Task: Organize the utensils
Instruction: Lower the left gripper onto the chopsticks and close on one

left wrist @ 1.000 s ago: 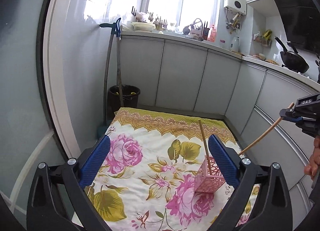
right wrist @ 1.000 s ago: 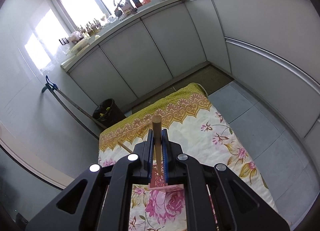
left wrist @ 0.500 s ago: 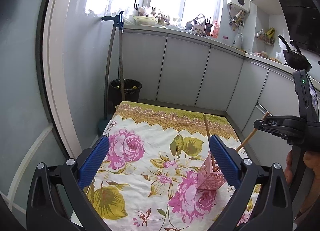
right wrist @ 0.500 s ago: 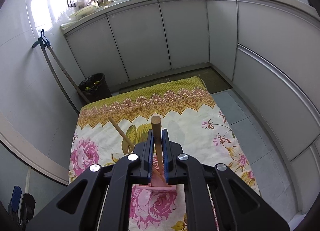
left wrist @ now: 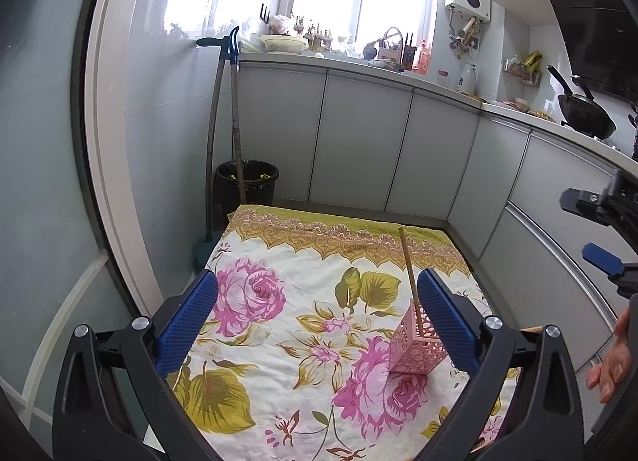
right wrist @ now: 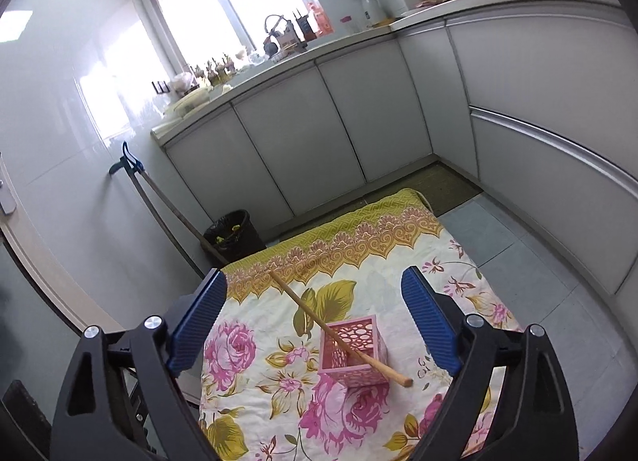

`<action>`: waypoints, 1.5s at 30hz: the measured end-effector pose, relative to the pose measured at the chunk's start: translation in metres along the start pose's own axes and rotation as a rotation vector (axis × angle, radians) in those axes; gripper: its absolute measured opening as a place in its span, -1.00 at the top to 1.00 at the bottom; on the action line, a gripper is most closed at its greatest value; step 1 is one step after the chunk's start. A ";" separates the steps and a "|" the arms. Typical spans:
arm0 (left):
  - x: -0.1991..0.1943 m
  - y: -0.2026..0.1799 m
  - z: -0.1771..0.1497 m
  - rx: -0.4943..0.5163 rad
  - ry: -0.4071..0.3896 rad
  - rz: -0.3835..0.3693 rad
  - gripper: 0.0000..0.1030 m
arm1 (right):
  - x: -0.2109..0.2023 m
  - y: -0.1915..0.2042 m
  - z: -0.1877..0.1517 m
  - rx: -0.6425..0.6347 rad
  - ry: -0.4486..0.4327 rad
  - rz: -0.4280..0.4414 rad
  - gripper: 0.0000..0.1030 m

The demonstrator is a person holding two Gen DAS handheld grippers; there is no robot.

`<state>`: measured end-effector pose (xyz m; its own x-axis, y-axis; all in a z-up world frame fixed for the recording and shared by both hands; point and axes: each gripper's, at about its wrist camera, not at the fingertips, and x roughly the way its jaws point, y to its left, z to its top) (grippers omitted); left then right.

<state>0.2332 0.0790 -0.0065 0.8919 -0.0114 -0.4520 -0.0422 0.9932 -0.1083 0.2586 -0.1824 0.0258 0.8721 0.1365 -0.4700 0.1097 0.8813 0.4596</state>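
A pink perforated holder [right wrist: 353, 355] stands on the floral cloth [right wrist: 398, 261]. Two wooden chopsticks stand in it: one [right wrist: 303, 307] leans to the far left, the other [right wrist: 379, 367] leans over its near right rim. My right gripper [right wrist: 315, 321] is open and empty above the holder. In the left wrist view the holder [left wrist: 414, 345] sits by my right finger, with one chopstick [left wrist: 410, 273] upright. My left gripper [left wrist: 317, 321] is open and empty over the cloth [left wrist: 279, 321]. The right gripper [left wrist: 602, 233] shows at the right edge.
Grey kitchen cabinets [left wrist: 359, 150] run along the back and right. A black bin [left wrist: 245, 188] and broom handles [left wrist: 223, 134] stand at the back left corner. A wok [left wrist: 586, 118] sits on the counter at right. A person's hand [left wrist: 612, 361] is at the right edge.
My right gripper opened and let go of the chopstick, which now leans in the holder. It then drew back and up. The left gripper hardly moved.
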 end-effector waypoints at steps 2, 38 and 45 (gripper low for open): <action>-0.002 -0.004 -0.002 0.013 0.003 -0.003 -0.86 | -0.021 -0.016 -0.012 0.020 -0.039 -0.025 -0.82; 0.111 -0.185 -0.167 0.709 0.737 -0.316 -0.24 | -0.052 -0.219 -0.167 0.468 0.519 -0.209 -0.87; 0.135 -0.191 -0.188 0.759 0.832 -0.293 0.27 | -0.054 -0.222 -0.166 0.491 0.530 -0.173 -0.87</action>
<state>0.2764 -0.1342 -0.2135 0.2401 -0.0449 -0.9697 0.6484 0.7508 0.1258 0.1082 -0.3108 -0.1759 0.4898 0.3234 -0.8097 0.5333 0.6235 0.5717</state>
